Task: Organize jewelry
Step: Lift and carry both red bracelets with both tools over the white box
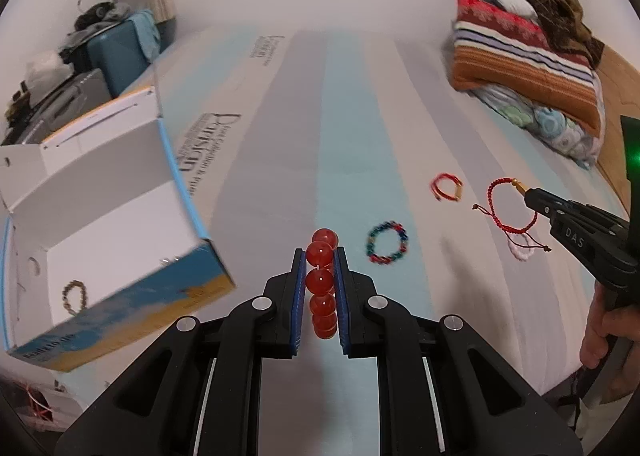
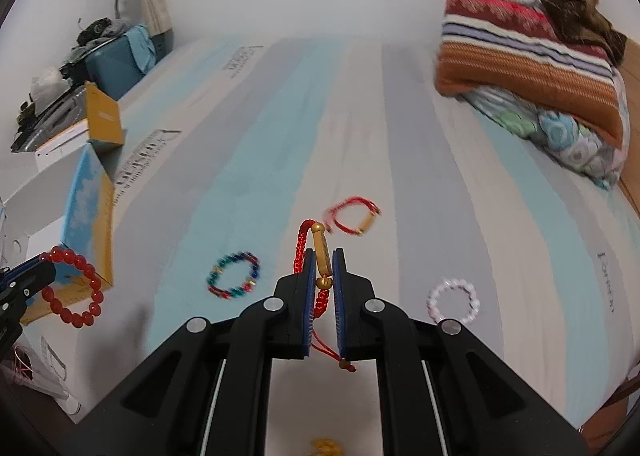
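The left gripper [image 1: 320,256] pinches a red bead bracelet [image 1: 321,280], and the right gripper [image 2: 323,268] pinches a red cord bracelet [image 2: 322,256]. Ahead-left sits the open box [image 1: 120,176]. Round beads might slip out early.

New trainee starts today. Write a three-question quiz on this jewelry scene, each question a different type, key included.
1. True or false: the left gripper is shut on the red bead bracelet.
2. Multiple choice: what does the right gripper hold? A) the multicolor bead bracelet B) the red cord bracelet with a gold bar C) the white bead bracelet
3. Fill in: a brown bead bracelet already lies inside the open ____.

Key: 1 true; 2 B; 3 box.
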A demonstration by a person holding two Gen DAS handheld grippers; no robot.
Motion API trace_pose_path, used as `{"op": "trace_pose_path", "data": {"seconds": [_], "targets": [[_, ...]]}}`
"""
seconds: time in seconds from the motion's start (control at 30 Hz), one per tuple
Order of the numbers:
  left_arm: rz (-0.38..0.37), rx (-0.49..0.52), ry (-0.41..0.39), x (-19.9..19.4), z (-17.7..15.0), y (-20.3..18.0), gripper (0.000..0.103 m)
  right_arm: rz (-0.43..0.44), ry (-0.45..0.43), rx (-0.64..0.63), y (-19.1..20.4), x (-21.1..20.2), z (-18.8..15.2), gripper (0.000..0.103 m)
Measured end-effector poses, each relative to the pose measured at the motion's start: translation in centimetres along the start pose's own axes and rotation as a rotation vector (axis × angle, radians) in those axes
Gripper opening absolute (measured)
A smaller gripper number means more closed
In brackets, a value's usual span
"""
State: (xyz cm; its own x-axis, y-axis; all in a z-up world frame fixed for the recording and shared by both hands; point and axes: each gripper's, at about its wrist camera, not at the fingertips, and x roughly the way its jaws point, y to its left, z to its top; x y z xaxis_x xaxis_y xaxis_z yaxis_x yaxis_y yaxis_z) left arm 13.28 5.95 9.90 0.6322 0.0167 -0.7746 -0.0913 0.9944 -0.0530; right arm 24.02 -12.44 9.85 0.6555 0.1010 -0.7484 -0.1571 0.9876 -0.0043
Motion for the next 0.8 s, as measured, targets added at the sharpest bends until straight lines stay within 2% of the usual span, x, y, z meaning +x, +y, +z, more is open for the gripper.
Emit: {"op": "trace_pose_path", "data": {"seconds": [0.37,0.8], "targets": [[0.054,-0.070,-0.058,-3.4,1.9,6.2,0.013,0.052,-0.035,-0.062,7.6,-1.3,2.8,0.008],[0.155,-0.161,-0.074,-6.5,1.2,15.7,0.013,0.154,-0.072,-0.181,19.8,-3.0,4.5,0.008]]}}
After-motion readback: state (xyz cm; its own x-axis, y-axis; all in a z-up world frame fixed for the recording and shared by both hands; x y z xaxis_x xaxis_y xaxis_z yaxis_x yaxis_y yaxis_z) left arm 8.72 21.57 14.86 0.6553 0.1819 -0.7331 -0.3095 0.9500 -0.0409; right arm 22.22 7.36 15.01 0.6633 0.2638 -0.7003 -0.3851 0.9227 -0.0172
